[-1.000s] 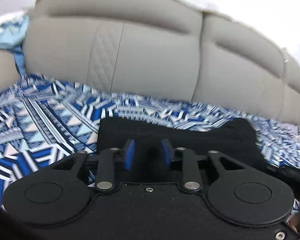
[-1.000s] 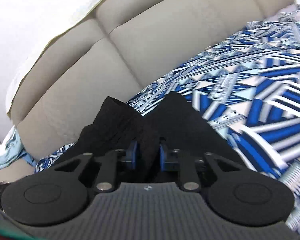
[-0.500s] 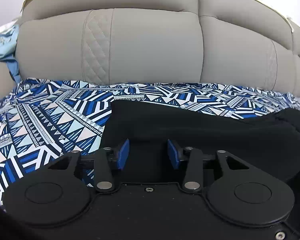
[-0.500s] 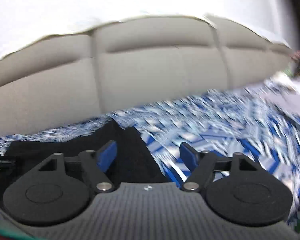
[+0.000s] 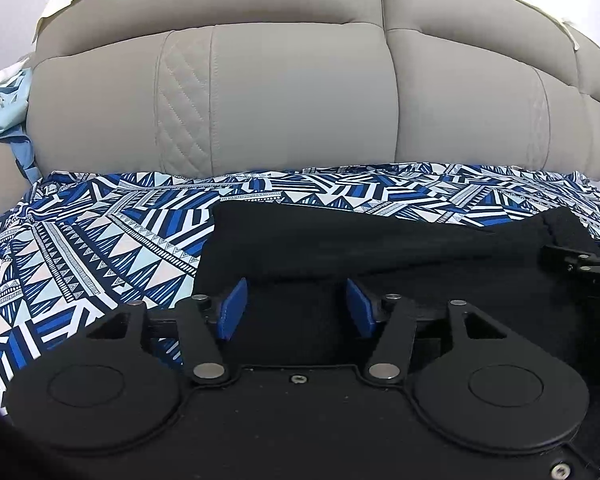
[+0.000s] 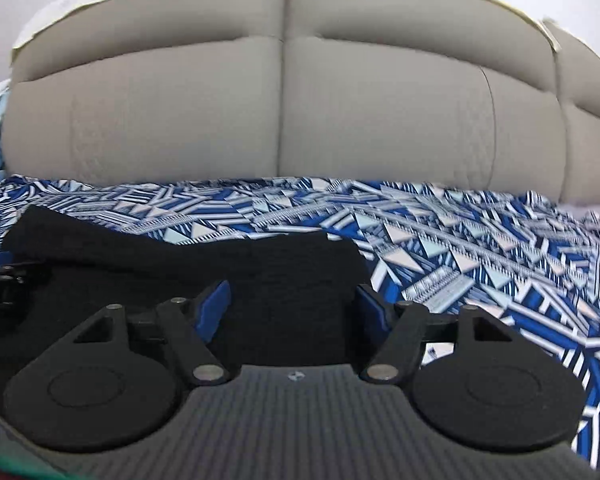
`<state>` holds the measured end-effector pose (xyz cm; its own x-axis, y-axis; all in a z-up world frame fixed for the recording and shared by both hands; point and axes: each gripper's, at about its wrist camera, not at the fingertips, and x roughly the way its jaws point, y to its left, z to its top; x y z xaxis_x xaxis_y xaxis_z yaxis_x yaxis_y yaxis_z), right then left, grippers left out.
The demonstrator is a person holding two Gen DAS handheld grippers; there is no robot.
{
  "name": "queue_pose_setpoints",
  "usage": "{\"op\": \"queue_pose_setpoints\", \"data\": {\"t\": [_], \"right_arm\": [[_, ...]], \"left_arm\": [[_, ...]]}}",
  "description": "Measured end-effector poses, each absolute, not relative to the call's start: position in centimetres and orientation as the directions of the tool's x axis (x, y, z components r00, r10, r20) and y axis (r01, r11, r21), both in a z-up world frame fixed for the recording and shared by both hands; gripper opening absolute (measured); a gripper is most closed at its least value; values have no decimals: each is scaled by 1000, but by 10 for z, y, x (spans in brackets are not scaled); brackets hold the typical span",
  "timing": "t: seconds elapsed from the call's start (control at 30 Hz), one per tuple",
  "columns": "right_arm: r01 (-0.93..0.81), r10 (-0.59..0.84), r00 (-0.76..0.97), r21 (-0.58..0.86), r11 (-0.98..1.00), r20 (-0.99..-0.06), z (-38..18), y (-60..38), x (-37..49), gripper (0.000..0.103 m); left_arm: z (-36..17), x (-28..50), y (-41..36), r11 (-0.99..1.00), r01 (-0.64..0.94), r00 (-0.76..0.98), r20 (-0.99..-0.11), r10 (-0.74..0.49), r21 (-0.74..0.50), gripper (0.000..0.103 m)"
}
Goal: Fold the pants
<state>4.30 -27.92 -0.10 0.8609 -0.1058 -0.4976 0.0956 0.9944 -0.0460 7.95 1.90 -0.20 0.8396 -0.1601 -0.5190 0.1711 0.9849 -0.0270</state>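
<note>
Left wrist view showed the black pants (image 5: 380, 256) lying crosswise before the sofa backrest (image 5: 292, 96), on the patterned cover (image 5: 80, 248). Left gripper (image 5: 296, 310) jaws were opening over the cloth, gripping nothing. Right gripper (image 6: 294, 312) jaws, wide but closing, straddled the pants' right end unpinched; both sat equally near.

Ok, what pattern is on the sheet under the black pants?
A blue, white and black geometric triangle print sheet, clearest in the left wrist view.

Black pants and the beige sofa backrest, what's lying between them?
Only the blue-and-white patterned sheet lies between the black pants and the beige sofa backrest; both wrist views show that strip with nothing else on it.
</note>
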Motion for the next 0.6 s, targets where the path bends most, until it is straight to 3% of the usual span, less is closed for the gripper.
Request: {"op": "queue_pose_setpoints", "data": {"t": [0.1, 0.3, 0.43, 0.6], "right_arm": [[109, -150, 855, -111, 988, -496, -9, -278, 53, 82], [125, -75, 825, 51, 991, -560, -15, -308, 73, 86], [89, -50, 822, 41, 995, -567, -15, -312, 76, 89], [92, 3, 847, 152, 984, -532, -6, -327, 58, 90]], "left_arm": [[-2, 81, 19, 985, 171, 836, -523, -165, -37, 57], [-1, 83, 17, 985, 164, 831, -531, -162, -43, 62], [3, 81, 16, 988, 151, 824, -548, -147, -37, 65], [16, 44, 25, 981, 173, 829, -524, -193, -88, 67]]}}
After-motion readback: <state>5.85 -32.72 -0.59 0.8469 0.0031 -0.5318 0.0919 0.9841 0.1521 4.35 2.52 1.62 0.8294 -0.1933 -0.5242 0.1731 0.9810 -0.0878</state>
